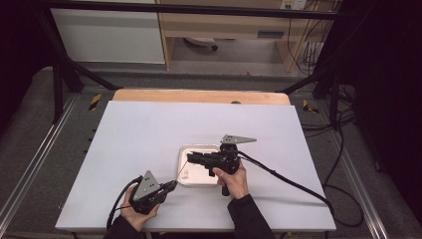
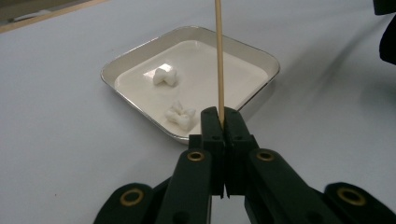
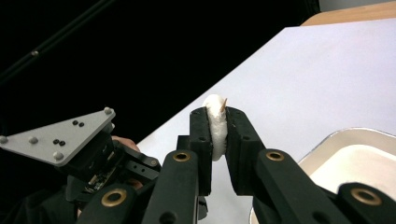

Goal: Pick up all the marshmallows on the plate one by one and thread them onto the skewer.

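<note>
Marshmallow [image 3: 215, 126] sits pinched in the right gripper [image 3: 216, 122] above the tray [image 1: 182, 151], the skewer [image 2: 218, 60] tip just poking through it. The left gripper [image 2: 222, 122] clamps the skewer's near end. Two marshmallows [image 2: 180, 115] remain in the tray, unthreaded.

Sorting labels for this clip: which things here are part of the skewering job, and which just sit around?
In use:
- skewer, clamped in left gripper
- marshmallow, squeezed in right gripper, skewer tip poking through
- tray with two marshmallows left

Lying about:
- shelving behind the table
- floor cables
</note>
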The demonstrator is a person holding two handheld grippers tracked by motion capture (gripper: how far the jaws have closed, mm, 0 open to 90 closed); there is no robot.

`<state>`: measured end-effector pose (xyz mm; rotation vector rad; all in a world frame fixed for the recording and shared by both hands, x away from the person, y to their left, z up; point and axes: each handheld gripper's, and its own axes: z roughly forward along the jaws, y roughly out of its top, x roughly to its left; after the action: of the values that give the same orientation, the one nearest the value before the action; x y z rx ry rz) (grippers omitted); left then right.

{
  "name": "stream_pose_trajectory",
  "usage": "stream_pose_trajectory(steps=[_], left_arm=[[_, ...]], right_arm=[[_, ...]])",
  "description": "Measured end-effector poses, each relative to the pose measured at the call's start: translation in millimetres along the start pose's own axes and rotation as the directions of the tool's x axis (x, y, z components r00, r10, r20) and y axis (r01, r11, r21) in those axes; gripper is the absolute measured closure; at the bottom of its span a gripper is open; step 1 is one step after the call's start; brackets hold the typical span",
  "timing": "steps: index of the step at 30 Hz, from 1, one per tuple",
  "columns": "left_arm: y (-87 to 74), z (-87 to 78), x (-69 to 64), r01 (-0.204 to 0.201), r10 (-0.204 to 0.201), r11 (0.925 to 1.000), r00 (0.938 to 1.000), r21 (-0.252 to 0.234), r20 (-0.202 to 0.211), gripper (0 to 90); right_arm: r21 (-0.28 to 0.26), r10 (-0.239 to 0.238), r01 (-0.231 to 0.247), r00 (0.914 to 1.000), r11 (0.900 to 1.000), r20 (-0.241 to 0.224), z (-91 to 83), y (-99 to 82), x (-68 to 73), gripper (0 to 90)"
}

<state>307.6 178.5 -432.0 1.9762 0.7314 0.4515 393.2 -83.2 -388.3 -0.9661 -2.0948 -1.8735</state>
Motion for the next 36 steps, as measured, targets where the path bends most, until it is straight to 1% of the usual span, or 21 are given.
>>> stream_pose_trajectory(steps=[3,9,10,11,12,13,15,17,19,20,21,22,24,25,27,28,29,30,31,33,36], left_arm=[[-0.3,0.0,1.1,0.011,-0.011,0.9999,0.9999,0.001,-0.008,89.2],[0.7,1.7,-0.2,0.008,-0.008,1.0,1.0,-0.003,-0.004,89.2],[3.8,1.0,-0.1,0.022,-0.022,0.9993,0.9997,-0.03,0.008,89.2],[6.9,1.1,-0.6,0.022,-0.022,0.9991,0.9997,-0.036,0.005,89.1],[10.2,3.2,-1.5,0.02,-0.02,0.9992,0.9998,-0.034,-0.004,89.2],[10.1,5.5,-0.9,0.032,-0.032,0.9993,0.9995,-0.021,-0.007,89.1],[7.3,7.6,1.9,0.05,-0.05,0.9987,0.9987,-0.01,0.002,89.1],[6.8,9.3,4.5,0.042,-0.042,0.9989,0.9991,-0.02,0.005,89.1],[8.3,10.6,5.1,0.066,-0.065,0.997,0.9975,-0.04,0.025,89.0],[10.2,11.1,4.8,0.068,-0.067,0.9966,0.9975,-0.046,0.021,89.0],[11.1,11.9,4.7,0.065,-0.065,0.997,0.9978,-0.043,0.012,89.0],[10.6,13.0,4.7,0.07,-0.07,0.9968,0.9975,-0.038,0.012,89.0],[8.8,14.6,5.4,0.068,-0.067,0.9973,0.9977,-0.028,0.011,89.0],[8.5,14.9,5.3,0.073,-0.073,0.9969,0.9973,-0.028,0.012,88.9],[9.2,14.5,5.3,0.075,-0.075,0.9966,0.9971,-0.035,0.013,88.9],[9.5,14.2,5.3,0.078,-0.077,0.9962,0.9969,-0.04,0.017,88.9],[9.5,13.6,5.4,0.079,-0.079,0.996,0.9967,-0.042,0.018,88.9],[9.5,12.6,5.6,0.082,-0.082,0.9955,0.9964,-0.046,0.022,88.9],[9.4,12.0,6.0,0.08,-0.079,0.9957,0.9966,-0.048,0.025,88.9],[8.9,11.5,5.8,0.078,-0.077,0.9958,0.9967,-0.047,0.024,88.9],[8.3,11.1,6.7,0.08,-0.079,0.9956,0.9965,-0.048,0.028,88.9]], right_arm=[[0.002,0.007,-0.007,1.0,1.0,0.002,0.9,-1.2,0.2,82.4],[0.005,0.009,-0.009,0.9999,0.9999,0.011,2.0,-3.0,0.2,82.4],[0.01,0.008,-0.009,0.9999,0.9999,0.011,2.3,-3.5,0.0,82.2],[0.061,0.008,-0.007,1.0,0.9981,-0.002,6.5,-6.7,0.2,82.0],[0.076,0.008,-0.007,1.0,0.9971,-0.002,10.2,-10.4,1.0,82.0],[0.075,0.009,-0.008,0.9998,0.9971,-0.015,14.8,-15.4,2.0,81.9],[0.079,0.003,-0.003,1.0,0.9969,-0.001,17.6,-18.0,0.6,81.6],[0.083,0.01,-0.01,0.9999,0.9965,0.006,19.2,-20.5,-0.9,81.4],[0.089,0.012,-0.013,0.9999,0.996,0.004,20.5,-21.3,-0.6,81.1],[0.101,0.011,-0.011,0.9999,0.9948,0.0,22.0,-22.6,-0.6,80.8],[0.113,0.011,-0.011,0.9999,0.9935,-0.002,24.5,-25.1,-0.2,80.7],[0.117,0.008,-0.008,1.0,0.9931,0.0,26.6,-27.4,0.6,80.6],[0.12,0.01,-0.011,0.9999,0.9926,0.009,28.6,-30.8,-0.2,80.3],[0.126,0.009,-0.011,0.9999,0.992,0.014,29.4,-31.5,-1.1,80.1],[0.126,0.011,-0.013,0.9998,0.992,0.016,29.1,-30.8,-1.2,79.2],[0.12,0.004,-0.006,0.9998,0.9927,0.021,28.5,-29.5,-0.9,78.3],[0.118,0.003,-0.006,0.9997,0.9931,0.025,27.7,-28.2,-0.5,74.7],[0.114,0.001,-0.004,0.9995,0.9934,0.033,27.0,-27.2,-0.2,69.1],[0.111,-0.009,0.003,0.9988,0.9938,0.048,25.8,-25.8,0.2,64.9],[0.118,-0.031,0.024,0.9975,0.9928,0.063,23.4,-23.7,1.0,57.8],[0.122,-0.071,0.059,0.9923,0.9908,0.101,20.2,-21.4,2.7,45.9]])
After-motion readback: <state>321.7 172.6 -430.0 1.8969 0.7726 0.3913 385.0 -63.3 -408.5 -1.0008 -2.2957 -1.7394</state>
